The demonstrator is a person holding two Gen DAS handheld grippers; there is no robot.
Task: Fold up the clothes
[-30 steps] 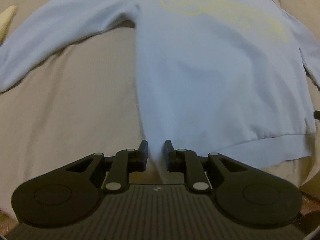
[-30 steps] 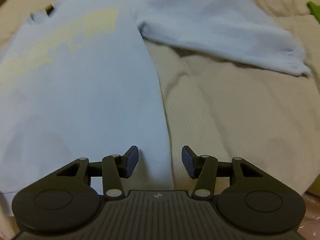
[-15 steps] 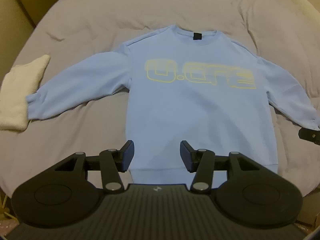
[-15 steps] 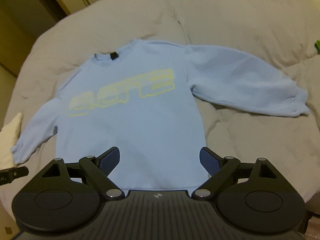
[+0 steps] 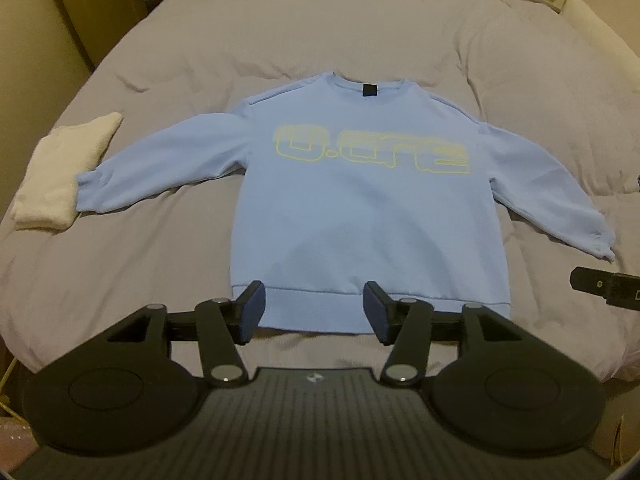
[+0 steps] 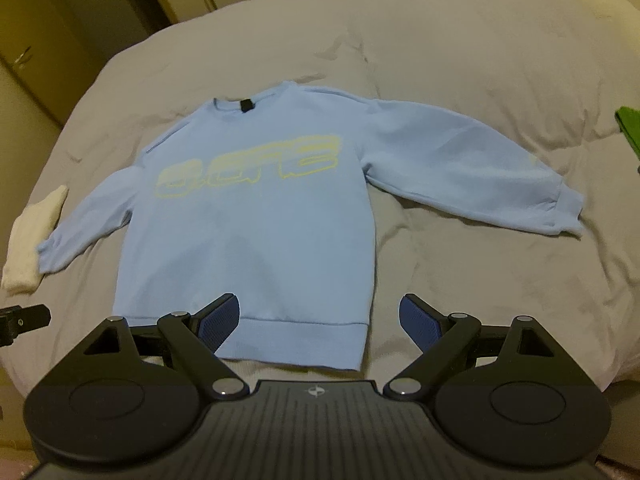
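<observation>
A light blue sweatshirt (image 5: 360, 208) with yellow lettering lies flat, front up, on the grey bed cover, both sleeves spread out to the sides; in the right wrist view the sweatshirt (image 6: 256, 232) shows whole too. My left gripper (image 5: 314, 312) hangs high above the hem, its jaws still opening, nothing between them. My right gripper (image 6: 319, 322) hovers above the hem's right corner, open wide and empty. Each gripper's tip shows at the edge of the other's view.
A folded white towel (image 5: 60, 172) lies by the left sleeve's cuff, the towel (image 6: 32, 236) also showing at far left. Something green (image 6: 629, 128) sits at the bed's right edge. Wooden cupboards (image 5: 52, 20) stand beyond the bed cover (image 5: 360, 32), shelves at back right.
Both grippers have risen away from the sweatshirt's hem, so the whole garment and bed came into view. Both jaws have spread wider; neither holds cloth.
</observation>
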